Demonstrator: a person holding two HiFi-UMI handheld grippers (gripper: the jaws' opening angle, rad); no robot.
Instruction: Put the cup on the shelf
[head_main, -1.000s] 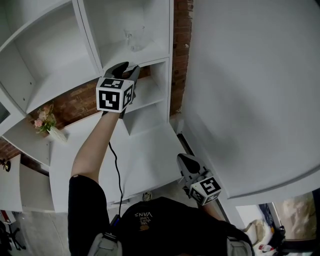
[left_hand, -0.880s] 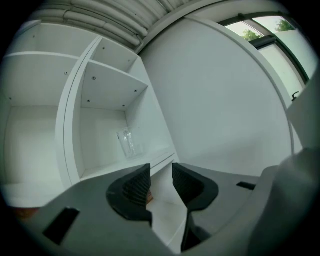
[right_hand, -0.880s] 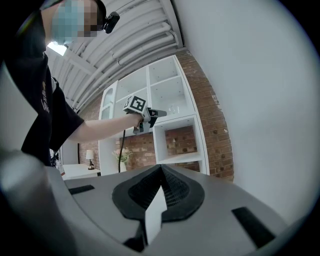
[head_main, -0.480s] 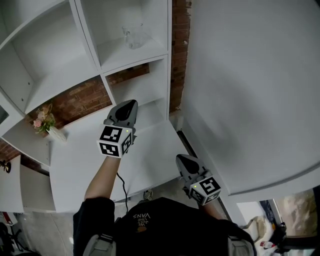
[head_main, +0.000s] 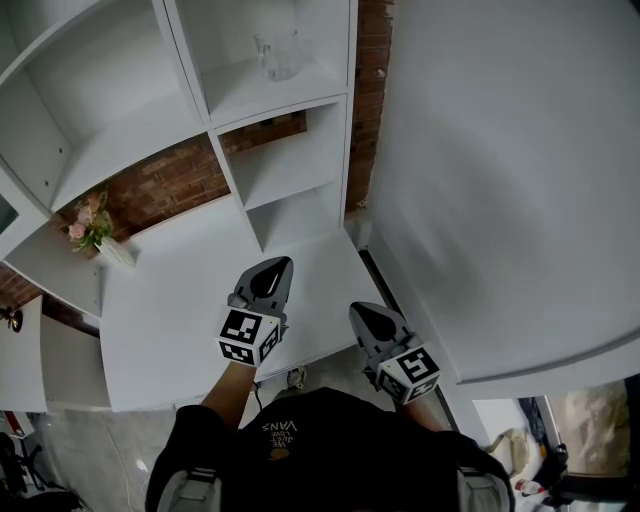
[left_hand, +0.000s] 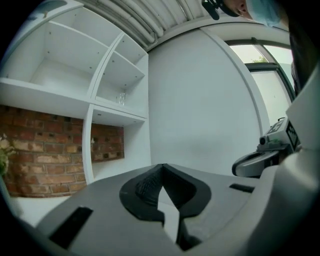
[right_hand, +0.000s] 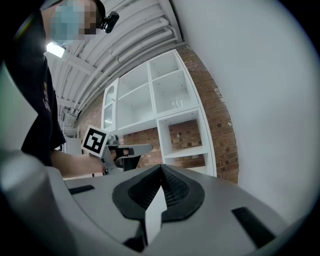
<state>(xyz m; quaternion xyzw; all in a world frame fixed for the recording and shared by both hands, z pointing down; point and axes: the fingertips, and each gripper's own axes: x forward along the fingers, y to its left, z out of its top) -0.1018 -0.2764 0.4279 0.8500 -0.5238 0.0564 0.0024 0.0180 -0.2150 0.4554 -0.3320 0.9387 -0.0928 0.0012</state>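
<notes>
Jaws first: the left gripper (left_hand: 162, 169) has just been closing, and its 2 dark pads now meet at the tips with nothing between them. The right gripper (right_hand: 161, 170) is the same, pads pressed together and empty. Both are held low in front of the person (head_main: 320, 450), side by side and a little apart, pointing roughly level toward the white shelf unit (head_main: 215, 135). Each carries its marker cube (head_main: 248, 337) at the rear, close to the person's black shirt. The left gripper hangs over the front edge of a white counter (head_main: 170, 310). The right one is beside the counter's end, near a big white curved panel (head_main: 500, 180) that fills that side of the room.

From the right gripper view, the left gripper shows off to the side at about the same height, with the bare forearm behind it.

The glass cup (head_main: 278, 55) is already on the shelf. It stands upright on the board of an upper compartment in the right-hand column, well above and well apart from both grippers. I can't tell whether anything is in it. Below that compartment the column has open niches, and the red brick wall (head_main: 170, 185) shows at the back. Far to the left, a small bunch of pink flowers (head_main: 88, 222) sits at the end of the counter against the brick.
</notes>
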